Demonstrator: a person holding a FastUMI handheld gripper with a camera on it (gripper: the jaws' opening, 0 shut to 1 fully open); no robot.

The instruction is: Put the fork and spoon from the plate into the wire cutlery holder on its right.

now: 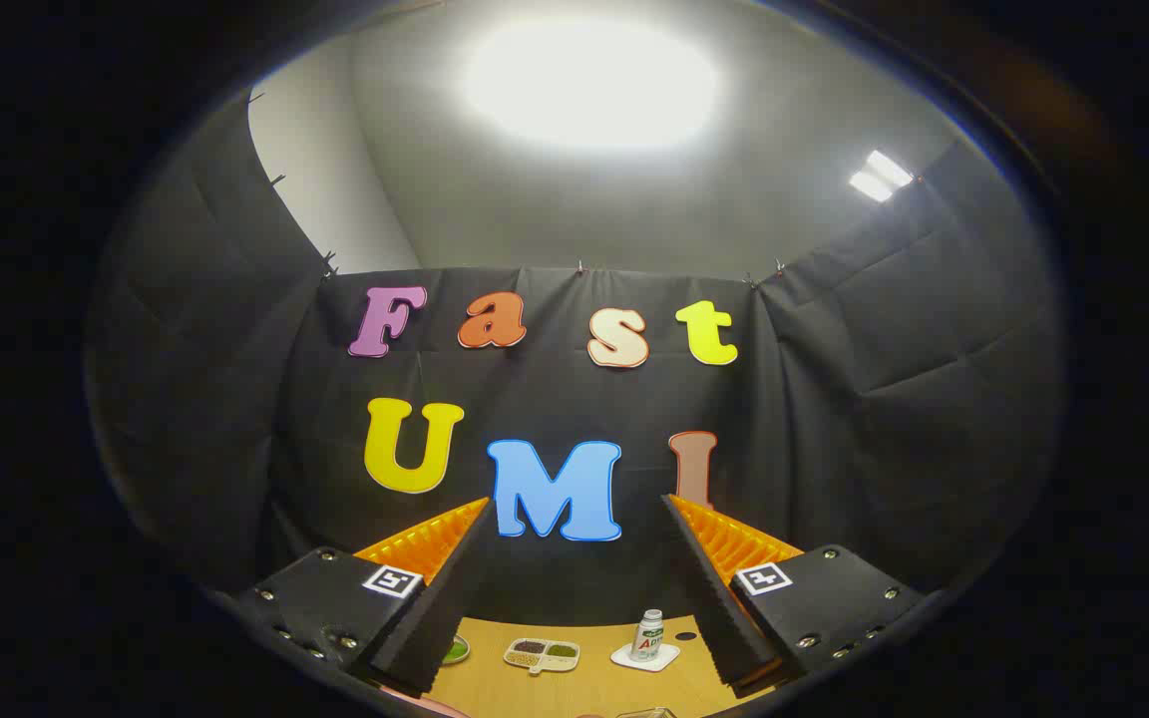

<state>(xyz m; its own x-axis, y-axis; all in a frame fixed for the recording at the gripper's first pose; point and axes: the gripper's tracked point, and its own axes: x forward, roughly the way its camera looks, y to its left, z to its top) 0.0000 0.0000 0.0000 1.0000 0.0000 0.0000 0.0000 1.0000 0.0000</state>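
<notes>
Gripper [574, 519] released, fingers apart, aimed high; table [594, 688] mostly cut off.

We see our gripper [574, 519] with fingers spread wide, empty, above a wooden table [594, 678] bearing a small bottle [647, 635] and divided dish [542, 654].

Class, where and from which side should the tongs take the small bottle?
Grip the bottle by its body, below the cap, from the near side, level: it stands upright, both flanks free. The tongs are open, empty, aimed above it.
</notes>
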